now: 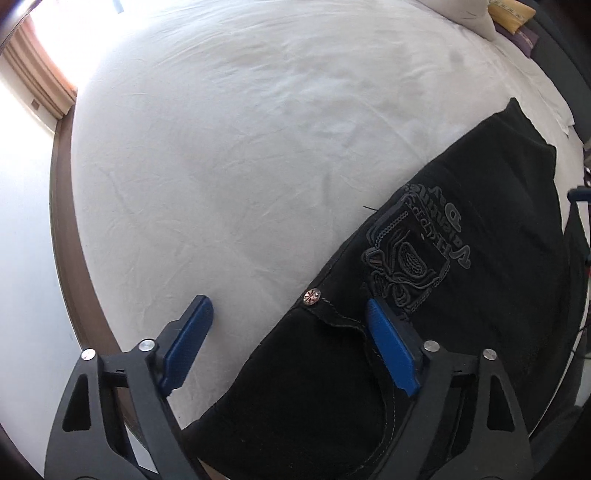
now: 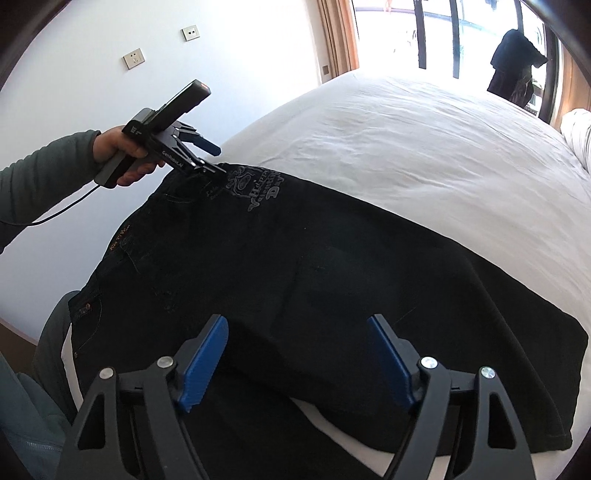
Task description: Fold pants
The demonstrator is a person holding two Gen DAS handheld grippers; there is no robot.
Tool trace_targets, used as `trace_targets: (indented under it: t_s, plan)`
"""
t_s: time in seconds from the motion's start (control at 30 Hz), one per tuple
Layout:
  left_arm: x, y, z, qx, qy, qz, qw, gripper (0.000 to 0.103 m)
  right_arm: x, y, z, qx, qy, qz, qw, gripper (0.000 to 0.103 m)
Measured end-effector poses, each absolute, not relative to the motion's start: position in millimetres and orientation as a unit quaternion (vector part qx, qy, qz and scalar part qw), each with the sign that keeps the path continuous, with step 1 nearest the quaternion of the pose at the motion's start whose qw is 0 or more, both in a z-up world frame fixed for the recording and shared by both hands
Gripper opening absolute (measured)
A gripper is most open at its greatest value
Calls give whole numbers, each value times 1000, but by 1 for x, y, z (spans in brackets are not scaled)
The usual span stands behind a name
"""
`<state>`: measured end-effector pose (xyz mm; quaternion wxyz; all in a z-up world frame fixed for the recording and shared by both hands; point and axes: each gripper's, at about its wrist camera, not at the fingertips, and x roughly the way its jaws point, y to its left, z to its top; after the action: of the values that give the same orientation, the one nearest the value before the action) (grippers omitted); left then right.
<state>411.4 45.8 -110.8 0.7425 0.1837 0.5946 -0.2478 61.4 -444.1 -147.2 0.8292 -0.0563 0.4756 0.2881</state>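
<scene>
Black pants (image 1: 498,221) with an embroidered crest and a copper button lie folded on a white bed (image 1: 240,147). My left gripper (image 1: 287,301) points down at the waist corner. It is open: one blue pad hangs over the sheet, the other over the pocket seam, and the fabric edge lies between them. In the right wrist view the pants (image 2: 295,240) spread across the bed's near side, and a hand holds the left gripper (image 2: 218,160) at their far corner. My right gripper (image 2: 295,319) hovers open over the near folded part, nothing pinched.
White sheet (image 2: 424,147) stretches beyond the pants. Pillows (image 1: 480,18) and a yellow cushion (image 1: 511,13) sit at the head of the bed. A brown bed frame (image 1: 70,221) borders the white wall. A bright window (image 2: 443,33) and a dark hanging garment (image 2: 517,62) are beyond the bed.
</scene>
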Motion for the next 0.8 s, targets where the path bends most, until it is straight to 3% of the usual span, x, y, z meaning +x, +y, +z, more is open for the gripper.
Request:
trace_targets:
  t_s: [0.1, 0.17, 0.23, 0.33, 0.5, 0.7, 0.8]
  plan:
    - [413, 42, -118, 186, 595, -259, 738, 69, 81, -442, -153, -61, 480, 294, 824, 75]
    - [415, 42, -116, 180, 595, -271, 735, 41, 97, -438, -154, -71, 483, 300, 819, 71]
    - [412, 39, -115, 182, 595, -281, 731, 23, 112, -431, -155, -87, 484, 306, 815, 70]
    - [394, 29, -110, 225, 569, -272, 743, 12, 134, -417, -156, -117, 485, 307, 810, 69]
    - [363, 28, -88, 259, 502, -259, 783, 10, 172, -402, -163, -170, 495, 309, 794, 64]
    - [316, 18, -70, 299, 433, -264, 809, 9, 197, -393, -173, -224, 508, 317, 769, 49]
    - [299, 17, -65, 302, 415, -267, 815, 9, 201, -392, -178, -238, 513, 318, 761, 49]
